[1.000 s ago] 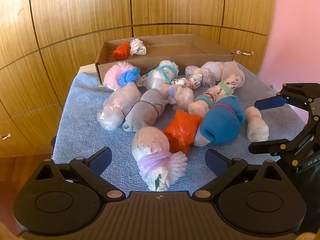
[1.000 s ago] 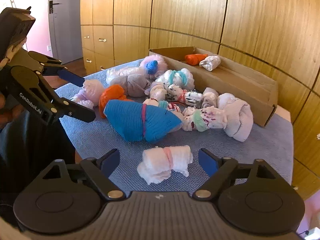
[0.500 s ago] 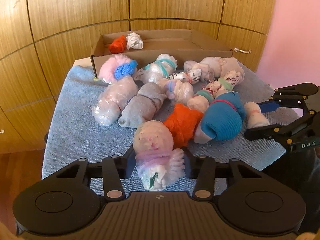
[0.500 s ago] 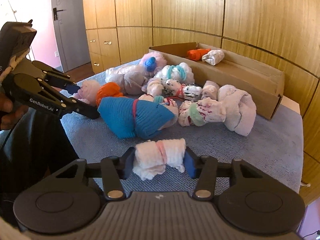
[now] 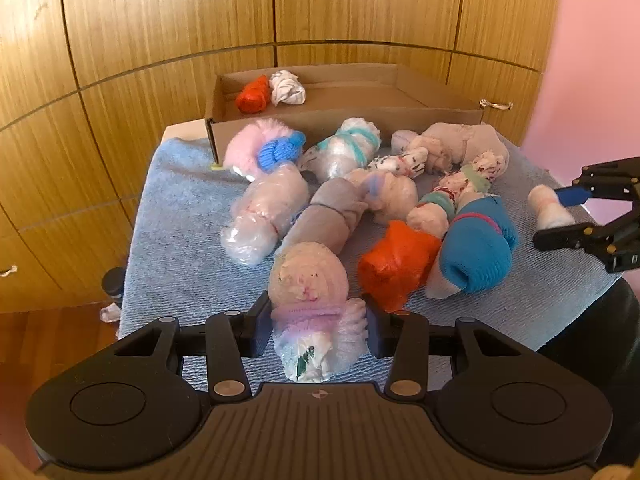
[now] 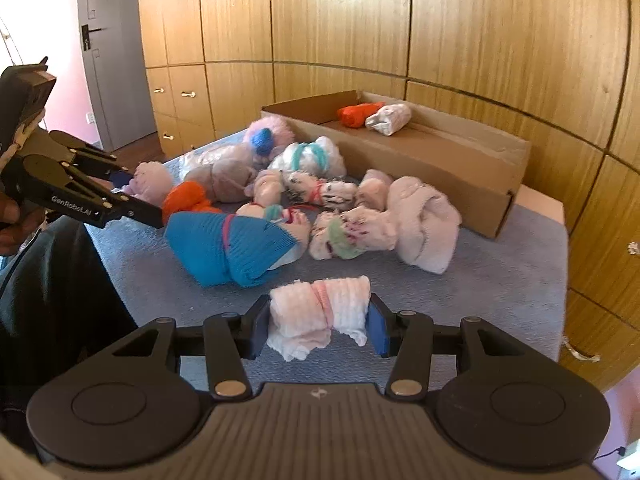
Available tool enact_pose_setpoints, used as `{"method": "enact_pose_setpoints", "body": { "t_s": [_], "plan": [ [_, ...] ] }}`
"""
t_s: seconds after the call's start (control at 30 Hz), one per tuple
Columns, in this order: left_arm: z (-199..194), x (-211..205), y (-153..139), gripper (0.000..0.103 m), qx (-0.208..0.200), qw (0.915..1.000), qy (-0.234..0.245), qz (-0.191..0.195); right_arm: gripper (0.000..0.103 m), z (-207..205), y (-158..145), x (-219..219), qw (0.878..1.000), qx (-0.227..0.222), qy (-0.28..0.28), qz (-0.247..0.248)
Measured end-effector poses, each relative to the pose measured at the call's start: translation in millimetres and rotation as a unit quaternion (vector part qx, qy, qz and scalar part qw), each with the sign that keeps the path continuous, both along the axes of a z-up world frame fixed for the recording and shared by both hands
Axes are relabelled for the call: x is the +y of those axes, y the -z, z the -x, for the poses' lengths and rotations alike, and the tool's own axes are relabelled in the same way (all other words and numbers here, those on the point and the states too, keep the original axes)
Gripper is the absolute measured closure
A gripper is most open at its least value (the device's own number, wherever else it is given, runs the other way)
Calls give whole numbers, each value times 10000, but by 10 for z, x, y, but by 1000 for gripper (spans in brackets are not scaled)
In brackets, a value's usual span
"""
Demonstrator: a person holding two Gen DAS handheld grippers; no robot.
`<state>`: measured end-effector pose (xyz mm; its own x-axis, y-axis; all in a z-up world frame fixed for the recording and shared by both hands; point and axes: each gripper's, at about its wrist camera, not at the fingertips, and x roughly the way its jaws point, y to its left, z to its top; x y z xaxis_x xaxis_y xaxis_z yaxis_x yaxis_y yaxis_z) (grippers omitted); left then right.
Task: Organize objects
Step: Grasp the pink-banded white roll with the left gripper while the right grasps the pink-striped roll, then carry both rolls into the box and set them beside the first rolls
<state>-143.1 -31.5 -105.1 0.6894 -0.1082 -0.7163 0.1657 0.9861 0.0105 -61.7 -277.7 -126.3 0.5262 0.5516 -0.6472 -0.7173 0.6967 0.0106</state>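
Two bundles (image 5: 316, 316) (image 6: 320, 316), one per view

left claw (image 5: 314, 324): open a second ago, now clamped on pink-banded sock roll (image 5: 310, 300) | right claw (image 6: 318, 322): likewise closed on white sock roll (image 6: 320, 312) | both rolls raised off the blue towel (image 5: 180, 248)

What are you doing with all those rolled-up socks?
A person is tidying sock bundles with a gripper in each hand. The left gripper is shut on a pale pink bundle with a lilac band, and the right gripper is shut on a white bundle with a pink band. Most bundles lie heaped on the blue towel. Only two, an orange roll and a white roll, sit in the cardboard box.
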Motion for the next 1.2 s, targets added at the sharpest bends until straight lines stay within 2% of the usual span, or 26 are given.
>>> {"method": "enact_pose_setpoints", "body": {
  "t_s": [0.17, 0.3, 0.57, 0.73, 0.97, 1.07, 1.2],
  "plan": [
    [-38, 87, -195, 51, -109, 9999, -13, 50, 58, -108, -185, -85, 9998, -118, 148, -61],
    [-244, 175, -425, 51, -251, 9996, -20, 92, 58, -263, -403, -108, 9992, -293, 238, -138],
    [-897, 310, -927, 51, -304, 9992, -141, 227, 58, -676, -838, -31, 9971, -648, 374, -148],
    [-1418, 285, -1152, 51, -203, 9995, -55, 216, 57, -1074, -989, 85, 9970, -605, 473, -133],
    [-2160, -68, -1134, 51, 91, 9985, 330, 433, 57, -1703, -871, 348, 9967, -396, 711, 21],
    [-2486, -302, -1060, 51, 116, 9976, 537, 421, 57, -1902, -758, 417, 9964, -345, 748, 176],
    [-2938, -516, -856, 50, 286, 9952, 709, 608, 57, -2155, -600, 487, 9964, -275, 738, 328]
  ]
}}
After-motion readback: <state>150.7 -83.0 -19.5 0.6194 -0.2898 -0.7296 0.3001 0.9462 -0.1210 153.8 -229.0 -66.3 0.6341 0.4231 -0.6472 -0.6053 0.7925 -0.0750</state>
